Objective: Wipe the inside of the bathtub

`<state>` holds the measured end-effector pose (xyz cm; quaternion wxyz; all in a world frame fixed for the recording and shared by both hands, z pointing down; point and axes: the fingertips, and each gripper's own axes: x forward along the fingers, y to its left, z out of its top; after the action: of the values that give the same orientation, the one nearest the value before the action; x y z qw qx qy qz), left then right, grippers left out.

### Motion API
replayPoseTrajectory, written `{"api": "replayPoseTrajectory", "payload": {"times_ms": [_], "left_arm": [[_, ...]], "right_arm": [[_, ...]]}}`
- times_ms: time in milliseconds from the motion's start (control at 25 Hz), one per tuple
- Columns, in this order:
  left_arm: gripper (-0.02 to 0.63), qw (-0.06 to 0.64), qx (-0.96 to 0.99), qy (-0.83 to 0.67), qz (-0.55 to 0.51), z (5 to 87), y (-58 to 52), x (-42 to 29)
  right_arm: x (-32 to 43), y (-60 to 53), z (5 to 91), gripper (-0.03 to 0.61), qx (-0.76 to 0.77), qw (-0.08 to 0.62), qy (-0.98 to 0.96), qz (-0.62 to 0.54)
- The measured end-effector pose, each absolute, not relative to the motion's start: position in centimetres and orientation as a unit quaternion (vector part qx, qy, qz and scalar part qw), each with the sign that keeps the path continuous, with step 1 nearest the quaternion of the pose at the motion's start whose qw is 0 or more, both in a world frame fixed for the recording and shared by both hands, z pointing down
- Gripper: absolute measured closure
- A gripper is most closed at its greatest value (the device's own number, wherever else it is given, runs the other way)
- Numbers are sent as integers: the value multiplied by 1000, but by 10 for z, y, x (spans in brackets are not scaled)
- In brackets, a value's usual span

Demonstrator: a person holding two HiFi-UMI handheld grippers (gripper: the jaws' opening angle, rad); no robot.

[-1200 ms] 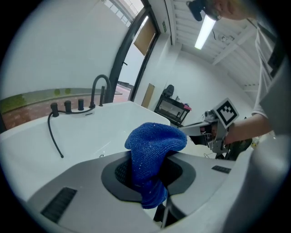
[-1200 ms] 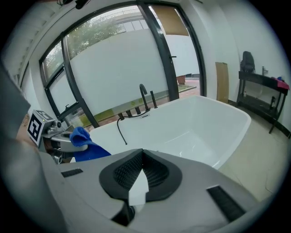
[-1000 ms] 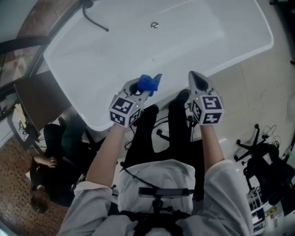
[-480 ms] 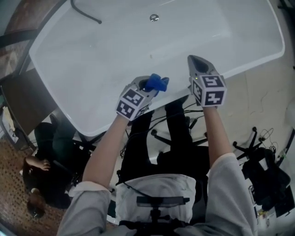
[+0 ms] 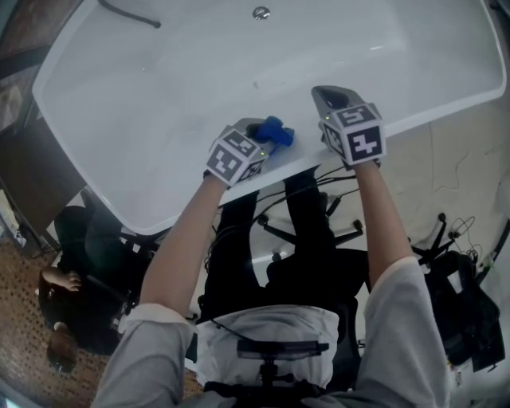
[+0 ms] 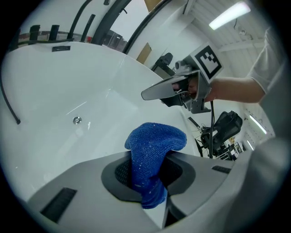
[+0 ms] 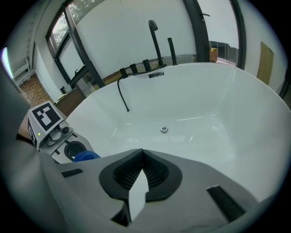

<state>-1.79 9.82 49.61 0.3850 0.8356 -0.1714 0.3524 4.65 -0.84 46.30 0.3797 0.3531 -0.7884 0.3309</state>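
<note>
A white bathtub fills the top of the head view, its drain at the far side. My left gripper is shut on a blue cloth, held just over the near rim; in the left gripper view the blue cloth bulges up from between the jaws. My right gripper is shut with nothing in it and hovers over the near rim to the right. In the right gripper view the drain and the tub's inside lie ahead.
A dark hose hangs into the tub at the far left, below a black tap. Chair bases and cables lie on the floor by my legs. A person sits low at the left.
Both grippers have moved forward over the tub's near rim. The left one still carries the blue cloth, and the tub now sits nearer in the head view.
</note>
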Motion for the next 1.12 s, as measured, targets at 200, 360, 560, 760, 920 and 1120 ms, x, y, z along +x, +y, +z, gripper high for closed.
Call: {"api": "replayPoseTrajectory", "payload": {"times_ms": [200, 360, 560, 760, 920, 1120], "left_arm": [[529, 405, 821, -129, 380, 518, 105, -7], [529, 422, 806, -79, 408, 534, 119, 2], [531, 439, 791, -65, 422, 551, 121, 4], [532, 452, 784, -68, 420, 574, 115, 4], [532, 456, 782, -68, 419, 593, 108, 5], [532, 459, 780, -73, 419, 617, 101, 5]], "right_arm": [[44, -8, 482, 569, 321, 400, -787, 342], [41, -15, 492, 569, 305, 407, -788, 348], [33, -22, 502, 569, 291, 406, -790, 356], [32, -25, 521, 569, 291, 406, -783, 371], [26, -30, 537, 569, 286, 415, -776, 380], [19, -33, 565, 569, 270, 442, -764, 385]]}}
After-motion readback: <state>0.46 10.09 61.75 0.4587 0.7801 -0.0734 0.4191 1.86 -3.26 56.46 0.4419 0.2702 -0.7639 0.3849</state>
